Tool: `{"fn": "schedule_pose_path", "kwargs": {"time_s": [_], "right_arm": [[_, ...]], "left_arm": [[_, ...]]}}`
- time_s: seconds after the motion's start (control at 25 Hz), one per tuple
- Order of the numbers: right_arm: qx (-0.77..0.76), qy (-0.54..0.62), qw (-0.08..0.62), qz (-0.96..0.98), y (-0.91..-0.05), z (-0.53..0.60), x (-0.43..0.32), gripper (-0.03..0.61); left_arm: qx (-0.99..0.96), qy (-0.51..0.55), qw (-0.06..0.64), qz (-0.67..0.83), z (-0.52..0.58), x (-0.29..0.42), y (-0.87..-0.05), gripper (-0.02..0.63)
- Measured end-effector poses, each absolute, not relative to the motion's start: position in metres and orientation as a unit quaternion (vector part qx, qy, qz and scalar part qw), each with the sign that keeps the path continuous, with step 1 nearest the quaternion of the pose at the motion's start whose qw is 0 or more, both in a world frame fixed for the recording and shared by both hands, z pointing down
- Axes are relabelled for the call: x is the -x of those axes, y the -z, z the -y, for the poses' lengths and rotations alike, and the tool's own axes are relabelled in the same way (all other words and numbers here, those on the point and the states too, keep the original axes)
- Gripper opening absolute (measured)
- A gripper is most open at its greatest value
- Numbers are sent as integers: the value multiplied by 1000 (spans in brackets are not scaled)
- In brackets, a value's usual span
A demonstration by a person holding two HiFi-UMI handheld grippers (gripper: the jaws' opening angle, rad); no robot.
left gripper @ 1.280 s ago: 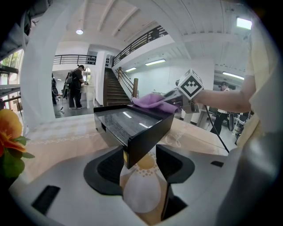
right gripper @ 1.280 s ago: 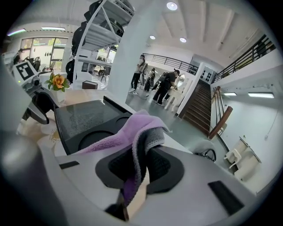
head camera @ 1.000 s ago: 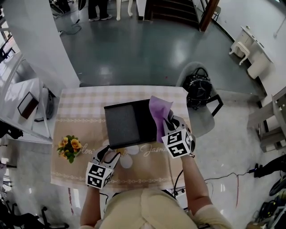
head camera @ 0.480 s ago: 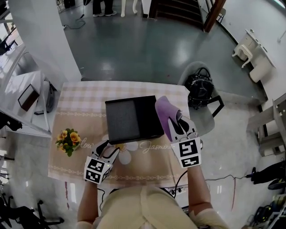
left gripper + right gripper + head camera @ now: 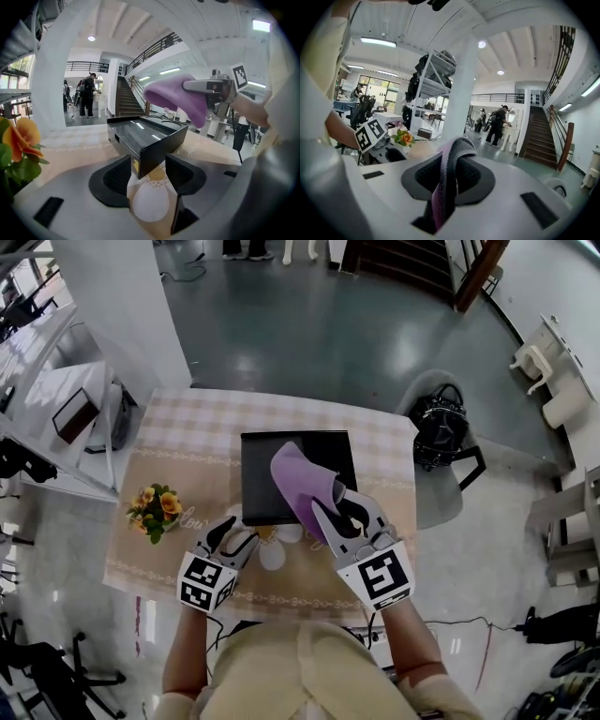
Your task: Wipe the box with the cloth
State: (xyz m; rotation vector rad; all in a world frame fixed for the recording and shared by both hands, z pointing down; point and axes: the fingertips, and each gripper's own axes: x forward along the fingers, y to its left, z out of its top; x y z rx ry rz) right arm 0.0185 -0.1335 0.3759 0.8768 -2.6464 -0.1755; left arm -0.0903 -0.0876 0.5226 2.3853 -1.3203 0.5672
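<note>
Head view: a black box (image 5: 272, 474) lies flat in the middle of the table (image 5: 187, 442), its longer sides running left to right, square to the table's edges. Left gripper view: the left gripper (image 5: 147, 171) has its jaws spread — the box's near corner sits between them. A purple cloth (image 5: 176, 93) hangs above the box. Right gripper view: the right gripper (image 5: 449, 173) pinches the cloth.

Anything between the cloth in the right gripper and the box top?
Nothing visible. The cloth, pinched in the right gripper's jaws, hangs over the box, whose top is bare. The left gripper sits at the box's near left corner, and the flowers stand off to the left.
</note>
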Motion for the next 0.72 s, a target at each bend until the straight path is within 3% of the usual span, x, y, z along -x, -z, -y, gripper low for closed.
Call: {"fn": "schedule_pose_path", "kwargs": {"time_s": [0.44,0.72], "right_arm": [[-201,23,169,965,-416,90,53,77],[-202,100,214,950,-470,77,71,77]], "left_arm": [[-817,-167,192,518,55,123,-506,244],[-809,-165,203,526,40,128,-510,244]]}}
